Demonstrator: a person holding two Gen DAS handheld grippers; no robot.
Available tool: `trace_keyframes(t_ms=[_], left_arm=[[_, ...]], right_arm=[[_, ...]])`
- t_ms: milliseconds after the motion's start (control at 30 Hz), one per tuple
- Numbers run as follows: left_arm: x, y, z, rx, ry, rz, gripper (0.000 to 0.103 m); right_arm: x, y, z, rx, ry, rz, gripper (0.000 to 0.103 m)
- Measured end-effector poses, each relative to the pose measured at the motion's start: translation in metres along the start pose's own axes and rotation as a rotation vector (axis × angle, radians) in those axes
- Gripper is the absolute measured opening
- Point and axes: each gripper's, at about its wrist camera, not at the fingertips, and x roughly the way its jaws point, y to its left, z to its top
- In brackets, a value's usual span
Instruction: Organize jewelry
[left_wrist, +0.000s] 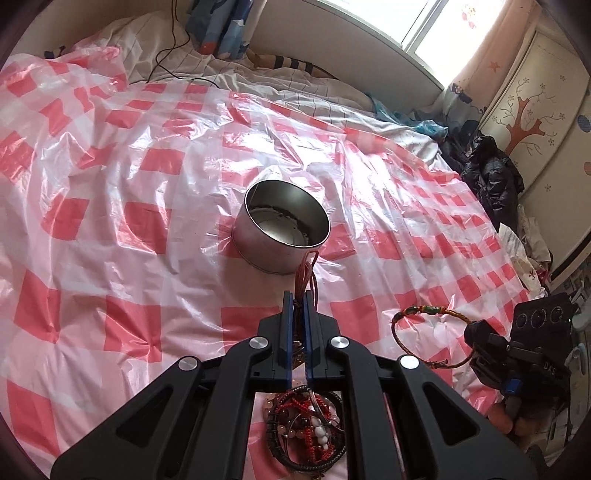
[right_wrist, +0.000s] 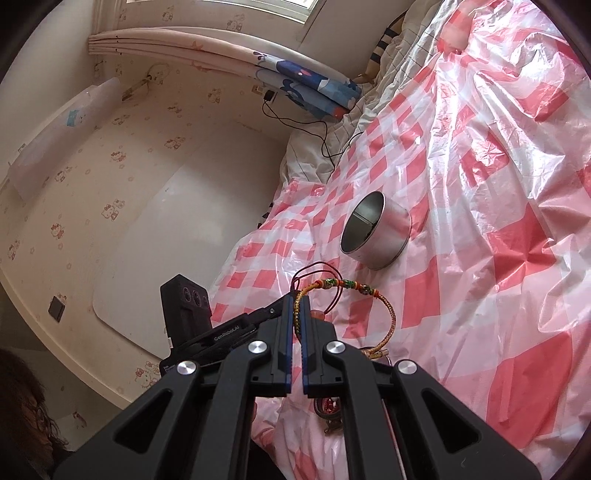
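Your left claw (left_wrist: 298, 295) is clamped tight on a red cord bracelet (left_wrist: 308, 273), lifted just short of the steel tin (left_wrist: 280, 230) mid-bed. Your right claw (right_wrist: 295, 301) pinches a yellow braided bracelet (right_wrist: 354, 295) (green beads on top). The remaining jewelry pile (left_wrist: 306, 428) lies on the checkered plastic sheet (left_wrist: 129, 221) near the bed's near edge.

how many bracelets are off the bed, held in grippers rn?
2: a red cord bracelet in the left gripper, a yellow braided bracelet in the right gripper. More lie piled below.
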Motion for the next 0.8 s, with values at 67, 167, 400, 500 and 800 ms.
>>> trace_keyframes(t_ms=[67,167,400,500,800], left_arm=[[-0.0005,0.0008,0.0001,-0.003,-0.001,-0.003,0.004],[-0.0005,0.0009,0.0004,-0.001,-0.001,-0.004,0.004],[-0.0006,0.0013,0.0006,-0.001,-0.001,-0.004,0.004],[-0.0010,0.0017,0.0013,-0.001,-0.003,-0.005,0.004],[-0.0017,0.0015,0.0014,-0.002,-0.003,-0.005,0.004]], right_arm=[[0.0002,-0.0009,-0.0002,0.004,0.001,0.001,0.004],[0.0006,-0.0017,-0.0008,0.005,0.004,0.003,0.004],[0.0013,-0.0021,-0.0011,0.007,0.006,0.007,0.004],[0.0012,-0.0022,-0.0012,0.007,0.007,0.007,0.004],[0.0015,-0.0022,-0.0014,0.007,0.010,0.006,0.004]])
